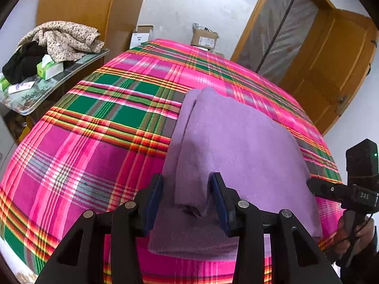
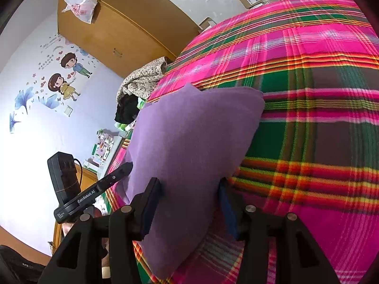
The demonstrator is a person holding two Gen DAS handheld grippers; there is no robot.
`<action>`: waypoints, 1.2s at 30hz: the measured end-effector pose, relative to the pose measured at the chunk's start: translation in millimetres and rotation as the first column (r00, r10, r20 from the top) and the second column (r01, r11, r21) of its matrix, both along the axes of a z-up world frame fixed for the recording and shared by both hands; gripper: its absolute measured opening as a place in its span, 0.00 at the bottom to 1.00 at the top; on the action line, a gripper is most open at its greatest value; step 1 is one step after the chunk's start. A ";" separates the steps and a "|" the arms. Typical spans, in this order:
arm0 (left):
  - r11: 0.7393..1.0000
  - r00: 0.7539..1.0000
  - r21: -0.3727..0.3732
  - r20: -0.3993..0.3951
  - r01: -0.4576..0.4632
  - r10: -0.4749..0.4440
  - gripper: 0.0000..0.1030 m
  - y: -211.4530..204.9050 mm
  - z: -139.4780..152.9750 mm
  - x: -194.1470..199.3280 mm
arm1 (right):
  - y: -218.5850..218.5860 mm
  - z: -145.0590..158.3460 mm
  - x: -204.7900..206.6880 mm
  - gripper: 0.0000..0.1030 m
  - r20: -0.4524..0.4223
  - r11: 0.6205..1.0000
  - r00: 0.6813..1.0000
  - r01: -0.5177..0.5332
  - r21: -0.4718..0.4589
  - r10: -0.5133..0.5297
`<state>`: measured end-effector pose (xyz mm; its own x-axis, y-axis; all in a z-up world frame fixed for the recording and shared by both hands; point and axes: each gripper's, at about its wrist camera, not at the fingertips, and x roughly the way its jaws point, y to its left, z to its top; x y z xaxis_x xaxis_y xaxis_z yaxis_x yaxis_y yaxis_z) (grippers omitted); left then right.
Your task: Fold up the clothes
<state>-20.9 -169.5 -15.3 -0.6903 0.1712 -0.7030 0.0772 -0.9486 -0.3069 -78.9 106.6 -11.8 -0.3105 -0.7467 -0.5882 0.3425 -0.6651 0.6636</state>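
A folded purple cloth (image 1: 236,146) lies on the pink and green plaid bedspread (image 1: 94,142). My left gripper (image 1: 187,189) stands over its near left end, jaws wide apart, and a raised fold of the cloth runs between the blue pads without being squeezed. From the right my right gripper (image 1: 311,184) reaches the cloth's right edge, held by a hand (image 1: 350,234). In the right wrist view the purple cloth (image 2: 189,142) fills the gap of my right gripper (image 2: 189,187), whose jaws also stand wide. The left gripper (image 2: 128,166) touches the cloth's far edge there.
A side table (image 1: 30,104) left of the bed carries a pile of clothes (image 1: 61,37) and a tissue pack (image 1: 49,67). Cardboard boxes (image 1: 203,37) stand beyond the bed's far end. A wooden wardrobe (image 1: 94,4) and a door (image 1: 331,75) line the walls.
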 end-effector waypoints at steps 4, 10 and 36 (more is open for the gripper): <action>0.999 1.000 0.031 0.009 0.019 -0.019 0.42 -4.8 -2.8 -11.0 | -0.2 -1.1 -6.8 0.49 0.012 1.000 1.000 0.003 -0.016 -0.003; 0.997 0.999 0.059 0.009 0.041 -0.042 0.39 -5.2 -2.7 -8.8 | 1.6 -0.1 -4.7 0.44 0.009 1.000 1.000 -0.003 0.001 0.003; 0.996 0.995 0.034 -0.055 0.082 -0.080 0.22 3.8 18.2 -4.0 | -18.1 37.1 6.5 0.28 -0.187 0.982 0.981 -0.009 0.190 0.046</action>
